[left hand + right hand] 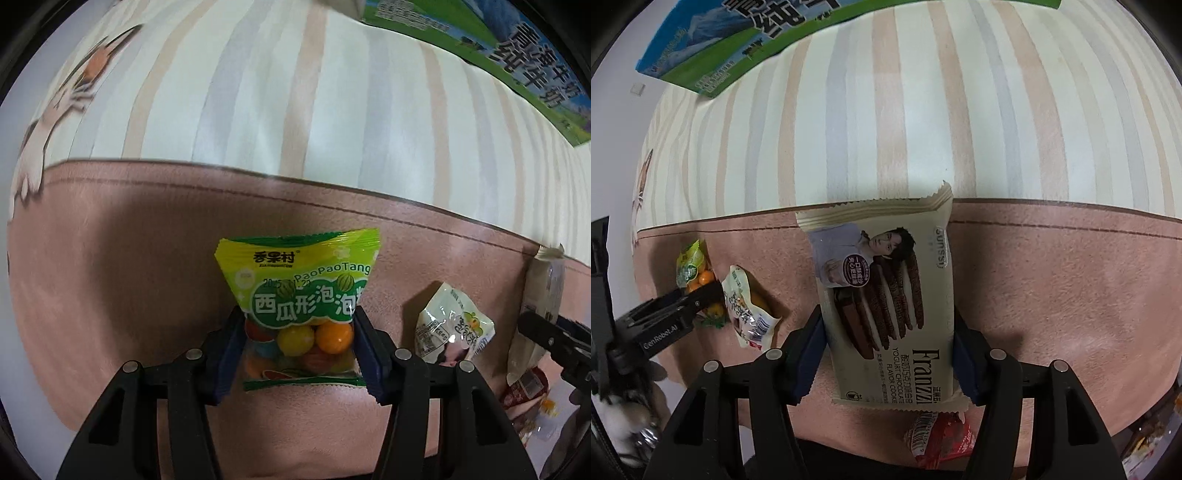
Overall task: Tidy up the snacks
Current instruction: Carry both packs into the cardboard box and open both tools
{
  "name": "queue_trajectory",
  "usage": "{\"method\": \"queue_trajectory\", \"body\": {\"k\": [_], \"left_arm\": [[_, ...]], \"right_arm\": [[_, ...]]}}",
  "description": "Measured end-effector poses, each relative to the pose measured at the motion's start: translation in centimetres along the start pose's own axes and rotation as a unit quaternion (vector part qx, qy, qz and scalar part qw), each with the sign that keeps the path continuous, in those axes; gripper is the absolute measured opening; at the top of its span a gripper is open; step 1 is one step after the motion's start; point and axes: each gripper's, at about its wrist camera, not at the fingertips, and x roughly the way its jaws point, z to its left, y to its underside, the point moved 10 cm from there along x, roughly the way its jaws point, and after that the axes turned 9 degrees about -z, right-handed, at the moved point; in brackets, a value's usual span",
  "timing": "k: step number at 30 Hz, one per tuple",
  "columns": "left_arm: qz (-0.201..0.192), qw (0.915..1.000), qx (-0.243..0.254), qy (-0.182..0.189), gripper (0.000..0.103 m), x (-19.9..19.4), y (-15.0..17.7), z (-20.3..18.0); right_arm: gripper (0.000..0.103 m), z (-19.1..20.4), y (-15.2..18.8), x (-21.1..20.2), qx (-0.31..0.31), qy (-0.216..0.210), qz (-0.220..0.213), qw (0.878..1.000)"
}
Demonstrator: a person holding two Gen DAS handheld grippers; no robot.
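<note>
Left wrist view is showing the left gripper (299, 339) squeezing a green plastic bag of coloured gumballs (301, 314) on the pink cloth (129, 277), while the right gripper (888, 350) is clamping a cream Franzzi cookie packet (886, 295) there.

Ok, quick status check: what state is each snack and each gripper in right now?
left gripper: shut on the gum-ball bag.
gum-ball bag: sealed, pinched at both sides.
right gripper: shut on the cookie pack.
cookie pack: sealed, gripped across its width.
white snack pouch: lying loose on the pink cloth.
red packet: loose, partly hidden.
</note>
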Motion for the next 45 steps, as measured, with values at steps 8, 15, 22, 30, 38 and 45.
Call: {"method": "queue_trajectory", "body": {"k": [8, 15, 22, 30, 38, 45], "left_arm": [[-0.015, 0.9993, -0.036, 0.003, 0.053, 0.3, 3.1, 2.6], [-0.037, 0.9981, -0.05, 0.001, 0.049, -2.0, 4.6, 4.8], [-0.06, 0.9968, -0.049, 0.022, 0.049, -5.7, 4.6, 3.5], [-0.126, 0.9883, -0.026, 0.082, 0.049, -15.3, 0.3, -0.1], [-0.173, 0.9767, 0.012, 0.126, 0.049, -21.4, -8.2, -4.7], [-0.153, 0.9843, 0.032, 0.083, 0.049, -19.9, -17.9, -5.2]], "right_arm": [[0.081, 0.9, 0.1, 1.6, -0.012, 0.01, 0.017, 1.0], [0.061, 1.4, 0.3, 1.3, -0.041, 0.035, 0.0, 0.999], [0.061, 1.9, -0.2, -1.5, -0.017, -0.014, -0.022, 1.0], [0.061, 4.1, -5.5, -9.8, -0.014, -0.082, -0.096, 0.992], [0.061, 6.2, -15.1, -18.8, -0.039, -0.12, -0.176, 0.976], [0.061, 5.9, -25.9, -19.5, -0.061, -0.065, -0.193, 0.977]]}}
